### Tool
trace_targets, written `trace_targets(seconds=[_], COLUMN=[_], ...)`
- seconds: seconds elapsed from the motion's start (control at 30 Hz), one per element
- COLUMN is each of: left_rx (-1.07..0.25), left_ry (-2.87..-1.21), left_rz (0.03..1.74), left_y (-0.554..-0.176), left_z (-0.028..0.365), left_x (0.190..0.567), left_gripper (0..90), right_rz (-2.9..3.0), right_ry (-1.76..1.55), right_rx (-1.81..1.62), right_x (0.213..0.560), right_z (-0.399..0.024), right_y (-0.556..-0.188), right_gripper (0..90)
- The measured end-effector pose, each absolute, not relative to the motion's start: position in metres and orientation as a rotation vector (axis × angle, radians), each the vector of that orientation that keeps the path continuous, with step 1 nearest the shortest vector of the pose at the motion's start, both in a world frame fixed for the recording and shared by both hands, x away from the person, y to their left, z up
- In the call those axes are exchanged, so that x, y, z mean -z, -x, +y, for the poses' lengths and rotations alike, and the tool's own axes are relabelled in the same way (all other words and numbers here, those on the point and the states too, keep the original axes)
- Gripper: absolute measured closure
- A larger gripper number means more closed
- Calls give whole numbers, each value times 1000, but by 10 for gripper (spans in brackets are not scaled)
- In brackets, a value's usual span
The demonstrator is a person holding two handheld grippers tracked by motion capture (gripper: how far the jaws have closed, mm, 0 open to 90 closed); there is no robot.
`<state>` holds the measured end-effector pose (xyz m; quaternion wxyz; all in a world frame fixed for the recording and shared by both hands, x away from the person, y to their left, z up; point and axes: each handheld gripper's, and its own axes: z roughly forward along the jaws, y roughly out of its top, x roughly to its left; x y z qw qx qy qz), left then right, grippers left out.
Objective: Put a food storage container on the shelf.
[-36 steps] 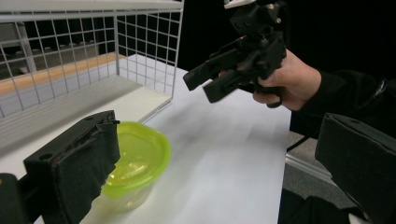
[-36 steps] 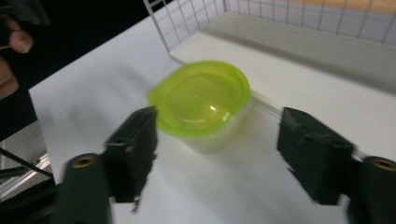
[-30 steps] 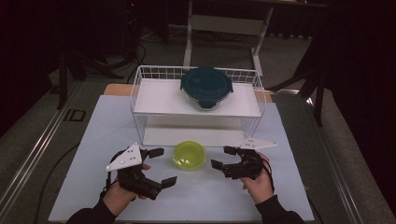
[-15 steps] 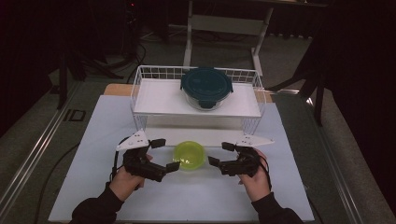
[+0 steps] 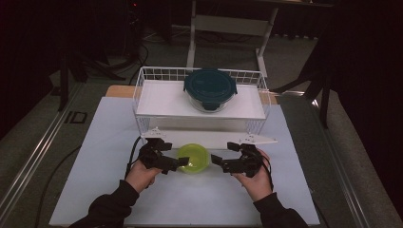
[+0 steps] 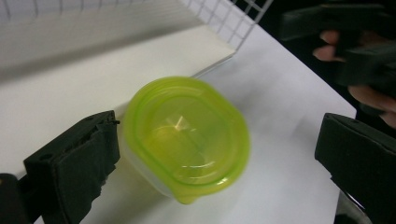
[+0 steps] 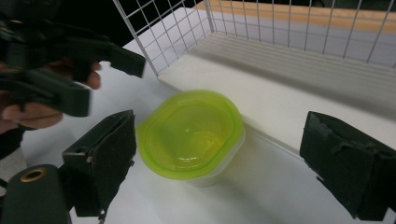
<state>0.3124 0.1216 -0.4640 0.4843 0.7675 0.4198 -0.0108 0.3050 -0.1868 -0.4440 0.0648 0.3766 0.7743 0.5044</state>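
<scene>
A small clear tub with a yellow-green lid (image 5: 193,158) stands on the white mat in front of the wire basket. My left gripper (image 5: 175,155) is just left of it, open, with one jaw near the tub's rim. In the left gripper view the tub (image 6: 187,137) lies between the wide jaws of that gripper (image 6: 219,128), and neither pad presses on it. My right gripper (image 5: 222,153) is open at the tub's right. Its jaws have just been opening. In the right gripper view they (image 7: 219,128) flank the tub (image 7: 191,133) without touching it.
A white wire basket (image 5: 142,95) stands behind the tub and holds a glass container with a dark teal lid (image 5: 209,88). The white mat (image 5: 104,142) covers the table. Dark floor and chair legs lie beyond it.
My left gripper has moved up and to the right from the front of the mat to the tub's left side. The right gripper has stayed in place.
</scene>
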Motion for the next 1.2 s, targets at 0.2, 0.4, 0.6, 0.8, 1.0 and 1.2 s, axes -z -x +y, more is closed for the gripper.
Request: trace_targets(seconds=[0.2, 0.4, 0.6, 0.8, 1.0, 1.2], left_rx=[176, 275, 412, 451, 477, 480], left_ry=[-1787, -1766, -1723, -1706, -1703, -1712], left_rz=[1202, 1344, 1404, 1417, 1413, 1409], left_y=[-327, -334, -339, -341, -344, -344], left_z=[131, 135, 138, 138, 138, 136], left_x=[479, 490, 499, 502, 506, 508], left_gripper=[48, 180, 382, 526, 601, 708], right_rz=[2368, 2403, 2470, 2491, 2508, 2536], right_ry=[-1203, -1296, -1435, -1610, -1746, -1808], right_rx=[-1519, -1490, -1447, -1434, -1391, -1387], right_x=[448, 454, 467, 479, 489, 495], right_z=[-185, -182, -177, -175, -172, -168], right_y=[-311, -319, -331, -343, -350, -355], right_gripper=[137, 223, 295, 382, 498, 634])
